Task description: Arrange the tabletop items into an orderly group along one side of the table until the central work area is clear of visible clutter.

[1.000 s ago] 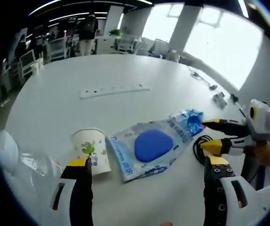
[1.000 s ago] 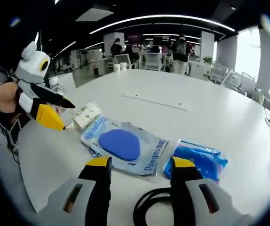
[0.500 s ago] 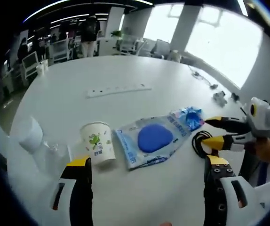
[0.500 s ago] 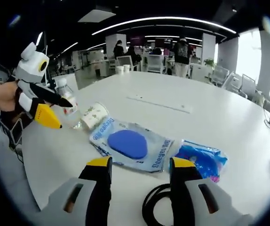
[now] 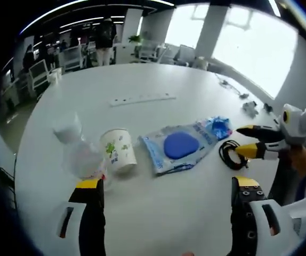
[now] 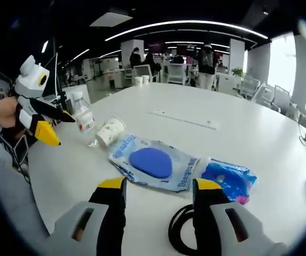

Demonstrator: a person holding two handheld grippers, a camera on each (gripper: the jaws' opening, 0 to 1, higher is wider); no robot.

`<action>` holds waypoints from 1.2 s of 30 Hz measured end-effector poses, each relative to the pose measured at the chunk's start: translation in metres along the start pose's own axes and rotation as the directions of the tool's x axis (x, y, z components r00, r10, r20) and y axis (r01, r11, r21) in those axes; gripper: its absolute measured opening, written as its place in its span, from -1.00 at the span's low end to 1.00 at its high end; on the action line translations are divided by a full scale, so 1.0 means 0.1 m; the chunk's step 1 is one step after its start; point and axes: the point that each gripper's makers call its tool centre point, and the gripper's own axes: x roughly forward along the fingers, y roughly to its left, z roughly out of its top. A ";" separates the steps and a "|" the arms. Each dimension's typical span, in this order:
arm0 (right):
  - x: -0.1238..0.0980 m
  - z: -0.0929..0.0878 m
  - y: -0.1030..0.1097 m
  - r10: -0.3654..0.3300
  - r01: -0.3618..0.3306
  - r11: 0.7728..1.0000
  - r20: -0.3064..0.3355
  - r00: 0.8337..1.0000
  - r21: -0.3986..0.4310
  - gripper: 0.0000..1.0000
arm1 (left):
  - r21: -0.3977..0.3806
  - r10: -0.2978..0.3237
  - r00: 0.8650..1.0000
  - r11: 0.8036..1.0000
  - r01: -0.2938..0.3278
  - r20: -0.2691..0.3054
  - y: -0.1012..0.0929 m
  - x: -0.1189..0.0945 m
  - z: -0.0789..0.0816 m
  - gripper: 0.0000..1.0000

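Both claws have drawn back, spread and empty, the paper cup (image 5: 119, 156) just beyond the left claw (image 5: 166, 188).

White-bodied left tool (image 5: 166, 186), black jaws, yellow tips, matching right tool (image 6: 161, 186)

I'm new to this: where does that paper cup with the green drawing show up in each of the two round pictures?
Left gripper view: the paper cup stands left of centre, between the clear bottle and the flat packet with a blue pad.
Right gripper view: the cup is upper left of centre, looking tipped, beside the bottle.
Shared landmark: the blue-pad packet, next to the cup in both.
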 end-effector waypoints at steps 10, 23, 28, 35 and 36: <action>0.03 0.04 0.13 0.012 -0.012 1.000 -0.003 1.000 -0.005 -0.05 | -0.012 0.014 1.000 1.000 -0.014 -0.012 0.16 -0.18 -0.18 0.92; 0.06 0.07 0.36 0.029 -0.030 0.999 -0.016 0.999 -0.022 -0.05 | -0.009 0.026 1.000 1.000 -0.026 -0.007 0.34 -0.37 -0.30 0.91; 0.03 0.07 0.41 0.026 -0.026 1.000 -0.011 1.000 -0.015 -0.05 | 0.005 0.014 1.000 1.000 -0.014 0.015 0.32 -0.43 -0.33 0.92; 0.07 0.12 0.50 0.069 -0.069 0.998 0.004 0.998 -0.009 -0.05 | 0.015 0.038 0.988 0.999 -0.041 0.149 0.34 -0.58 -0.26 0.93; 0.09 0.14 0.52 0.085 -0.085 0.996 0.009 0.996 -0.006 -0.05 | 0.020 0.049 0.985 0.998 -0.053 0.164 0.36 -0.60 -0.25 0.93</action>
